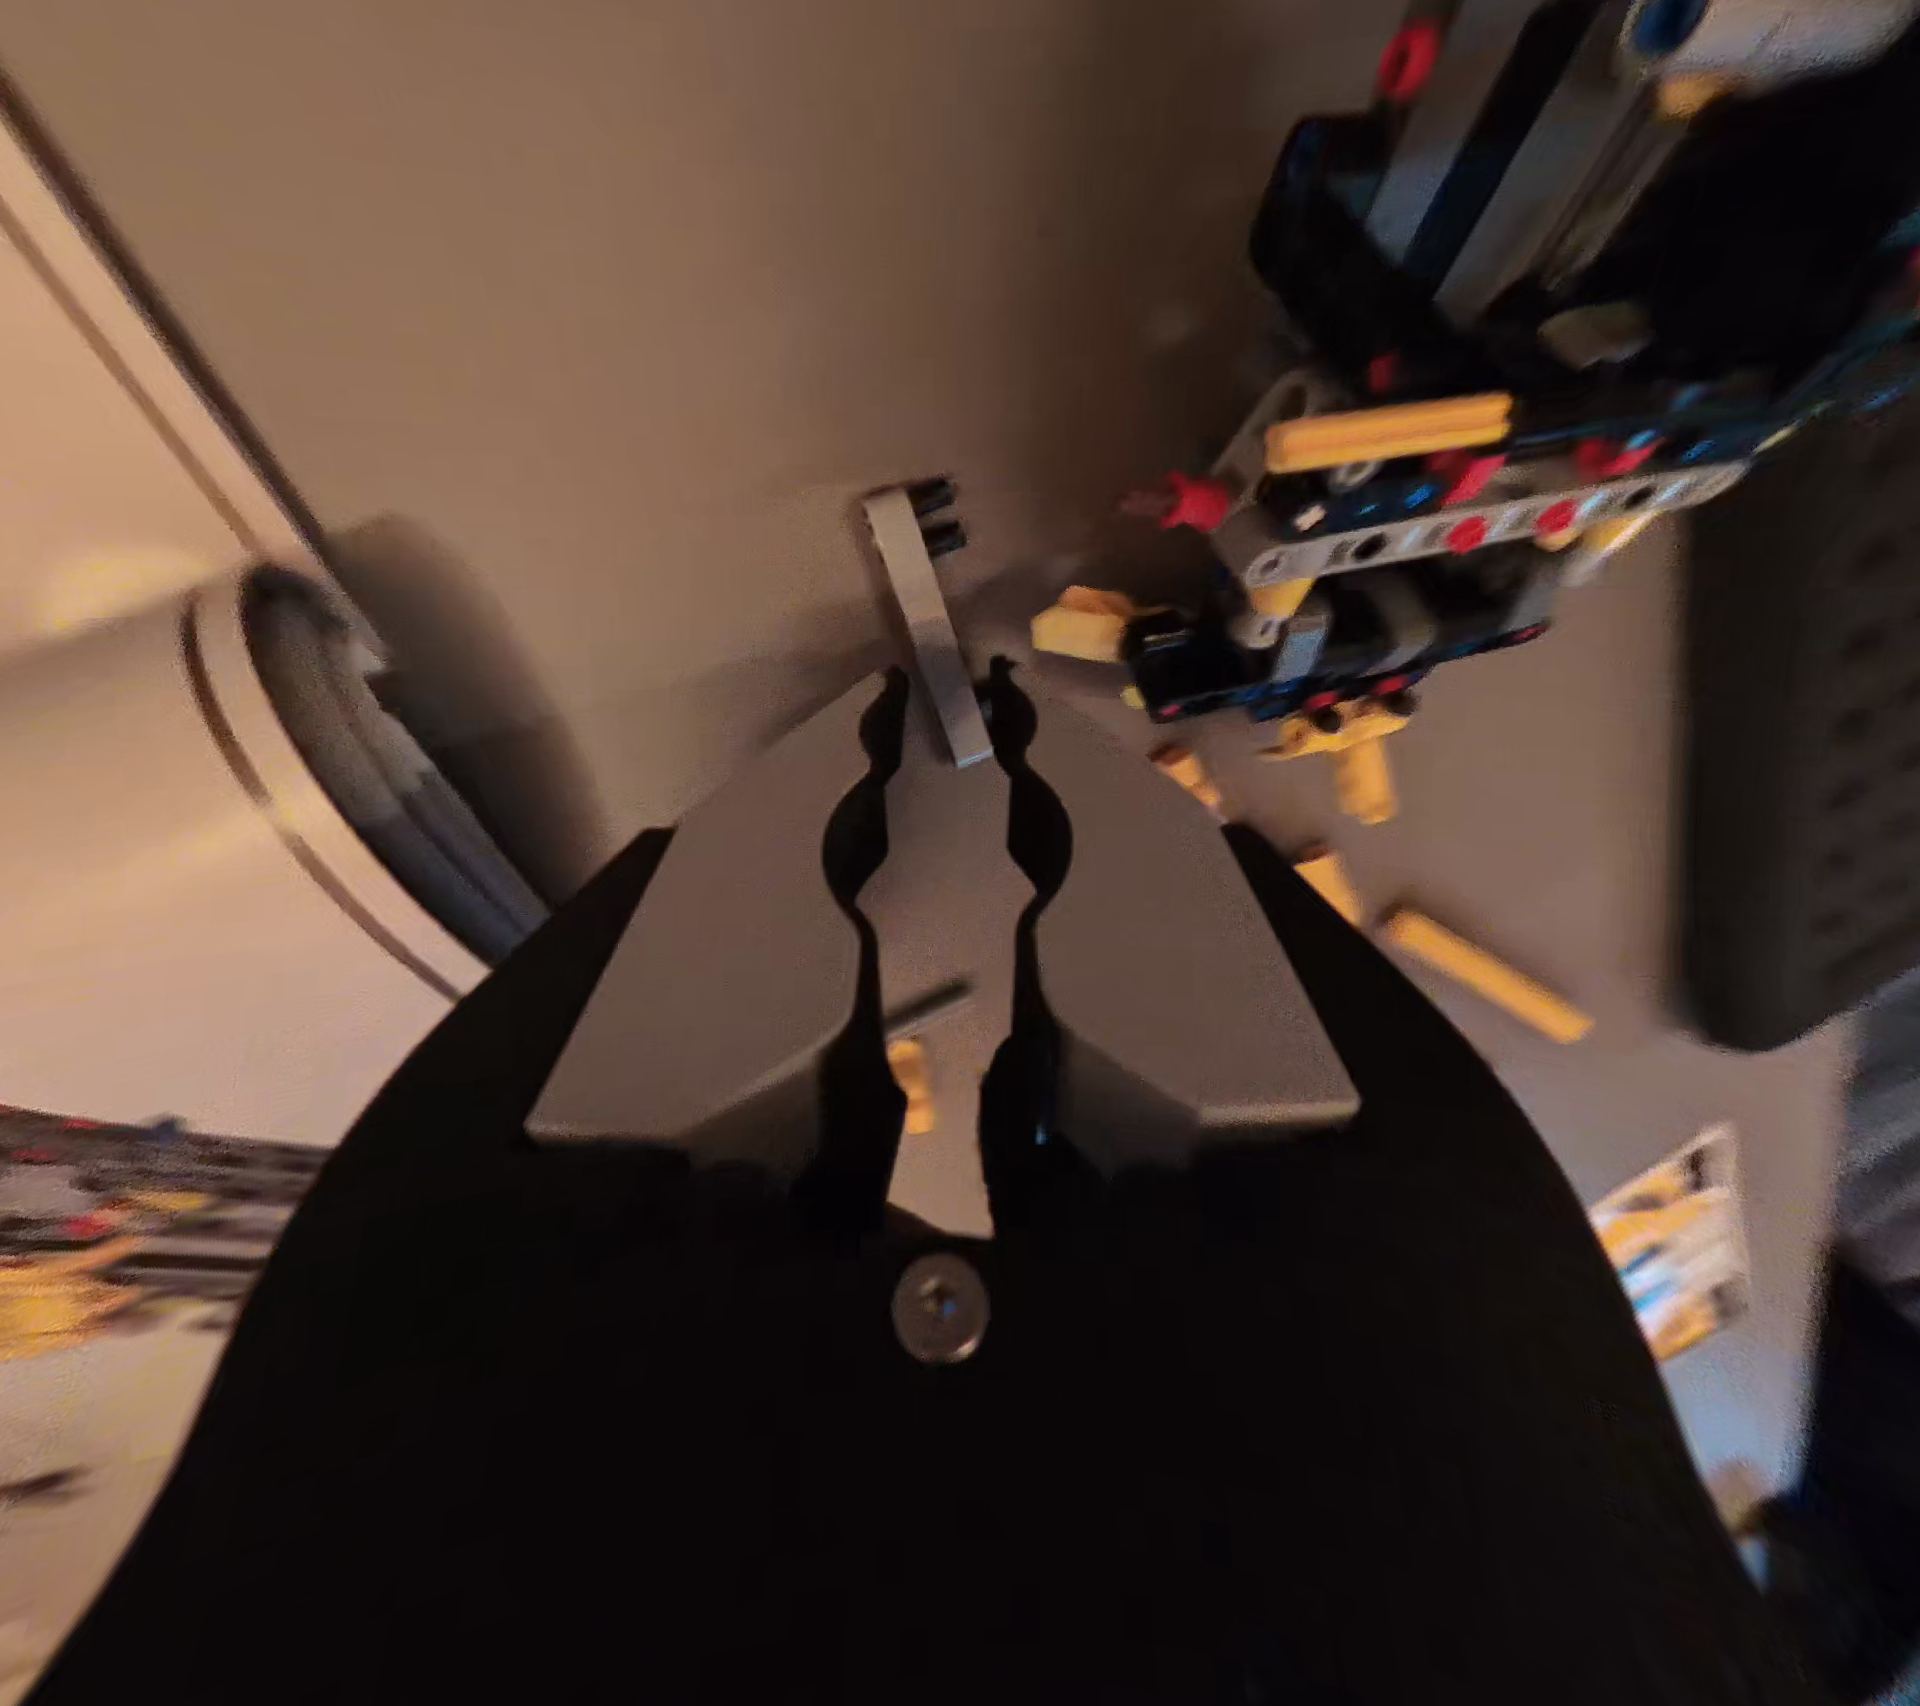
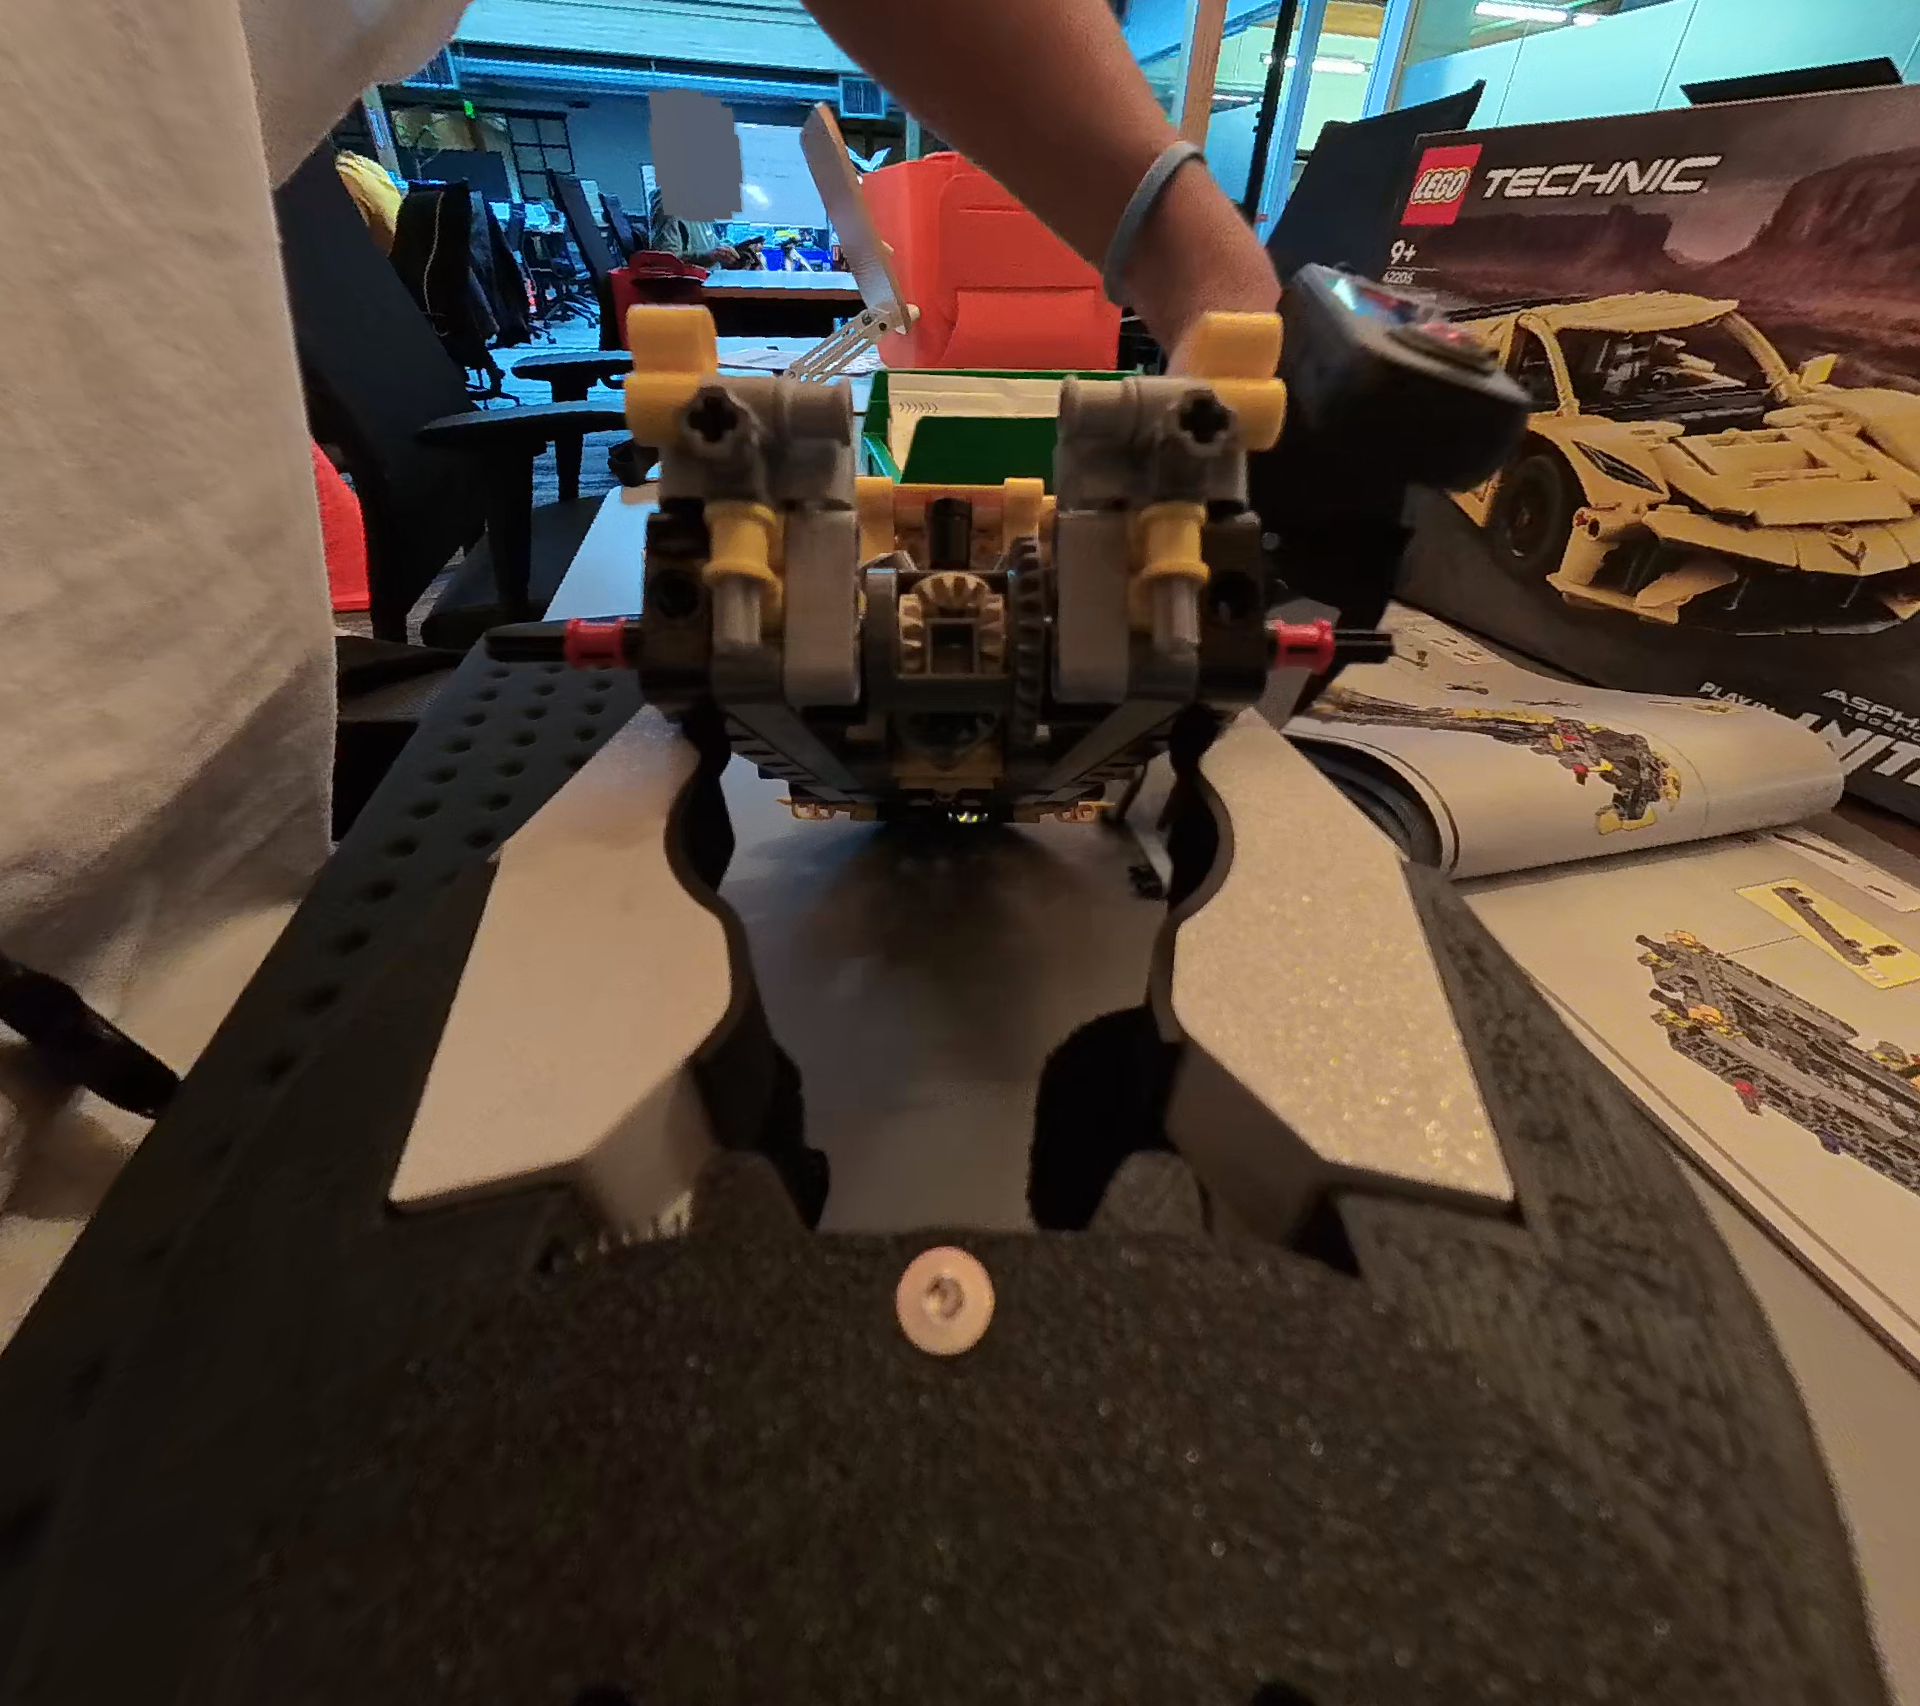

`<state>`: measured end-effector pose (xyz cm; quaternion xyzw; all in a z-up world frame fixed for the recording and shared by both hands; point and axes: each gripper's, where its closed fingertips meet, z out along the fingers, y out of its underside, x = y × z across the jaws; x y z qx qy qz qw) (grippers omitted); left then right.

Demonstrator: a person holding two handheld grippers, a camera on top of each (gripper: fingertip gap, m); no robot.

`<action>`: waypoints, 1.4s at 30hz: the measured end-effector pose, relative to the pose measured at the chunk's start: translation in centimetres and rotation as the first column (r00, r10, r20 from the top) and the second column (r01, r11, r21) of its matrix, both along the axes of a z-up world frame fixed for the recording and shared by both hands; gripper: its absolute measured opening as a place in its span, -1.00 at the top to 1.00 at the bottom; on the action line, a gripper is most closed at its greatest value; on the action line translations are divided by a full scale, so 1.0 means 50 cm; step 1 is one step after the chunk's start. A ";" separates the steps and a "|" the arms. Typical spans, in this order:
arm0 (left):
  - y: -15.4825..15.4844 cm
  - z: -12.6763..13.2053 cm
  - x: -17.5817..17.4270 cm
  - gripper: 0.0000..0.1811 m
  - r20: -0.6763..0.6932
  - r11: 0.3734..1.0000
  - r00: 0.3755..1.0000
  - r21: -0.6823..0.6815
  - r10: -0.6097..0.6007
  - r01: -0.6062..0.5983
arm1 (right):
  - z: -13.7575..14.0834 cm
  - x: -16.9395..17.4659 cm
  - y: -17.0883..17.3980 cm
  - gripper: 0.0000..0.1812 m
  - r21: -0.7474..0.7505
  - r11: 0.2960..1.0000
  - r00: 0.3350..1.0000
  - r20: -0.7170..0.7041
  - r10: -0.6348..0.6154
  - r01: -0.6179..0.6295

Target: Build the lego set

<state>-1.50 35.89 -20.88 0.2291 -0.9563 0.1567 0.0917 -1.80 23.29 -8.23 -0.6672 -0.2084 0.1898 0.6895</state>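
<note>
My left gripper (image 1: 948,680) is shut on a short grey lego beam (image 1: 920,617) with two black pins at its far end. It holds the beam above the table, just left of the lego chassis assembly (image 1: 1403,534). My right gripper (image 2: 951,783) is shut on that chassis (image 2: 951,576), with its fingers against the black lower frame on both sides. The chassis is grey, black and yellow, with gears in the middle and red bushes on side axles. The left view is blurred.
Loose yellow lego pieces (image 1: 1486,970) lie on the table near the chassis. A round container (image 1: 312,773) stands to the left. A black perforated board (image 2: 447,825) lies under the chassis. The lego box (image 2: 1662,368) and open instruction booklets (image 2: 1558,773) are to the right. A person's arm (image 2: 987,46) reaches over.
</note>
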 end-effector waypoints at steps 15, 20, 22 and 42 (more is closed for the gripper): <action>-0.007 -0.008 0.024 0.85 0.058 0.961 0.960 -0.028 0.275 -0.274 | 0.000 -0.002 -0.003 0.06 -0.001 1.000 1.000 -0.001 0.002 -0.002; 0.004 -0.012 0.031 0.92 0.210 0.963 0.946 0.053 0.247 -0.264 | 0.002 0.002 0.003 0.06 -0.031 0.999 0.999 -0.028 -0.018 0.017; 0.023 0.004 0.045 0.92 0.320 0.958 0.918 0.083 0.234 -0.273 | 0.002 0.007 0.007 0.06 -0.043 0.999 0.998 -0.054 -0.024 0.022; -0.199 0.229 -0.079 0.92 0.500 0.724 0.538 -0.576 0.679 -0.379 | 0.004 0.101 -0.074 0.06 -0.101 0.987 0.989 -0.096 0.113 -0.122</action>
